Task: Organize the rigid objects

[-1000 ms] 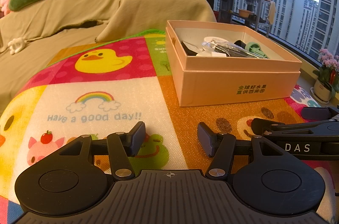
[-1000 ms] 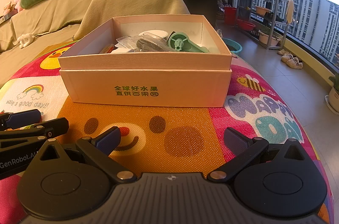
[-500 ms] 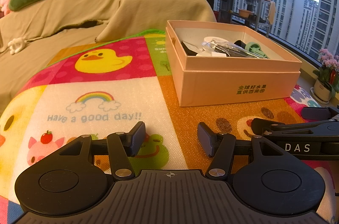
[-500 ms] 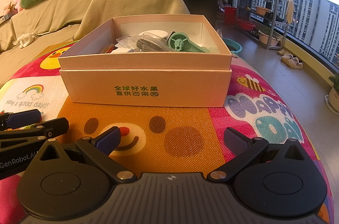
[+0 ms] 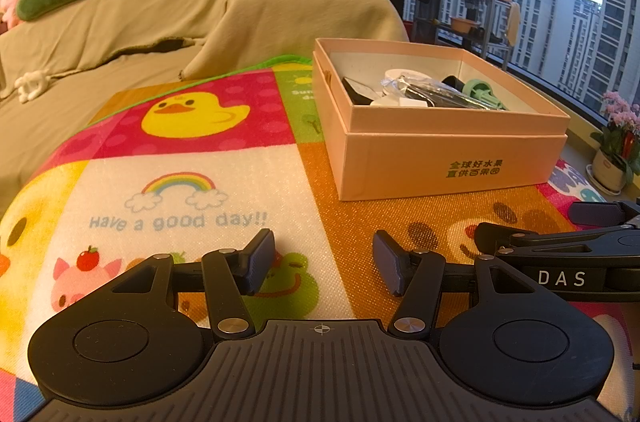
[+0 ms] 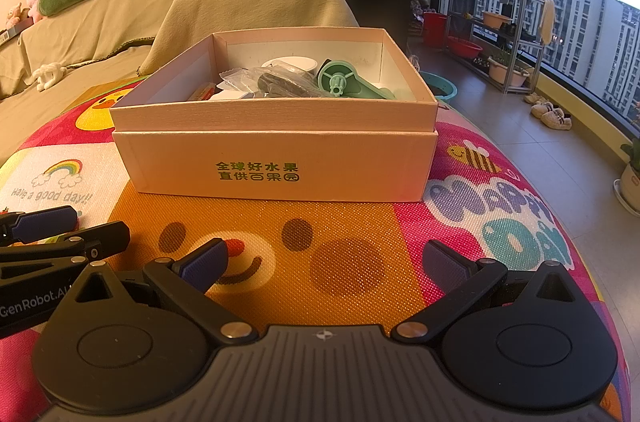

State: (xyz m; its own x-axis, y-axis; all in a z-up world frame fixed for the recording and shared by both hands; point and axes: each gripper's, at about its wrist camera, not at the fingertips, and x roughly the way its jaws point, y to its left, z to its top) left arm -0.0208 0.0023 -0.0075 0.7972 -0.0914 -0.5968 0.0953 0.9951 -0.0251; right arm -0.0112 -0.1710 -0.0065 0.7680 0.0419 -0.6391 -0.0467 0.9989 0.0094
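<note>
A pink cardboard box [image 6: 276, 158] with green print stands on the colourful cartoon mat [image 6: 344, 262]; it also shows in the left wrist view [image 5: 448, 158]. Inside lie a green plastic reel [image 6: 344, 82], a clear bag with a dark object [image 6: 276, 82], a white round thing [image 6: 290, 63] and small white items. My left gripper [image 5: 323, 262] is open and empty, low over the mat, left of the box. My right gripper [image 6: 324, 262] is open wide and empty, in front of the box. Each gripper shows at the edge of the other's view.
A sofa draped in beige cloth [image 5: 168, 22] with a cushion and plush toys lies behind the mat. To the right are a tiled floor [image 6: 520, 142], a metal rack [image 6: 500, 34], basins, slippers, a potted plant [image 5: 616, 150] and large windows.
</note>
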